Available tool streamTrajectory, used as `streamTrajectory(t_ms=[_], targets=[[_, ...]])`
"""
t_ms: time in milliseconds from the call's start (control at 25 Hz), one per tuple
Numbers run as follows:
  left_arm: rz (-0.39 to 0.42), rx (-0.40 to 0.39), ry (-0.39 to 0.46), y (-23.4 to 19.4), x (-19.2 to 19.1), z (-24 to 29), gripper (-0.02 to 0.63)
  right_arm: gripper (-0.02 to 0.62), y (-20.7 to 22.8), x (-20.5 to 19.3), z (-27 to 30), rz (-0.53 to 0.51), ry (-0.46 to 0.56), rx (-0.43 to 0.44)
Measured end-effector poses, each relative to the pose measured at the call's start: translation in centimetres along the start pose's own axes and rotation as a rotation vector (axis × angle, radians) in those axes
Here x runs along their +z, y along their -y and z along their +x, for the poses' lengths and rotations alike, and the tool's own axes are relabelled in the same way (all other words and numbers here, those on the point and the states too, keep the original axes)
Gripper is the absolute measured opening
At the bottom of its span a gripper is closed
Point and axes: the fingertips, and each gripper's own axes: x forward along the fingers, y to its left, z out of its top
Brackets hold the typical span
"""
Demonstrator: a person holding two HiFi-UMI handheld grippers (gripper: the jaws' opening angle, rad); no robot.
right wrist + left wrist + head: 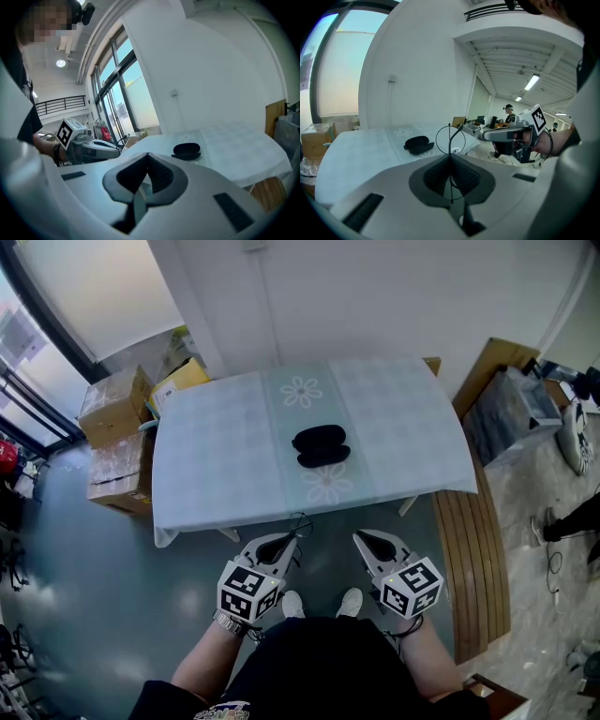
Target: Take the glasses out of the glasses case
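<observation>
A black glasses case (321,446) lies in the middle of the table (216,456), on the flowered strip of its pale checked cloth. The two shells sit one over the other, and no glasses show. Both grippers hang below the table's near edge, well short of the case. My left gripper (292,542) is shut and holds nothing, and so is my right gripper (359,538). In the left gripper view the case (418,144) lies ahead, left of the shut left gripper (451,155). In the right gripper view the case (186,150) lies ahead, right of the shut right gripper (147,155).
Cardboard boxes (117,407) stand left of the table. A wooden bench (476,559) runs along its right side, with a plastic crate (511,413) beyond. A thin wire loop (301,521) hangs at the table's near edge. The person's shoes (323,603) stand below the grippers.
</observation>
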Motion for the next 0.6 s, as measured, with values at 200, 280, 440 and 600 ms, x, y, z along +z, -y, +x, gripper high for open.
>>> streamTrajectory(t_ms=[200,280,440,600], targets=[[0.003,0.002,0.003,0.48,0.13,-0.13,0.029,0.023,-0.09,0.14,-0.39,-0.007,0.004,-0.004],[0.005,0.004,0.007,0.60,0.18,-0.20,0.029,0.023,-0.12,0.10,-0.56,-0.007,0.005,-0.003],[0.007,0.006,0.012,0.79,0.17,-0.57,0.029,0.023,-0.40,0.12,-0.86,-0.010,0.009,-0.005],[0.007,0.007,0.016,0.93,0.15,-0.76,0.029,0.023,-0.57,0.15,-1.04,-0.013,0.012,-0.004]])
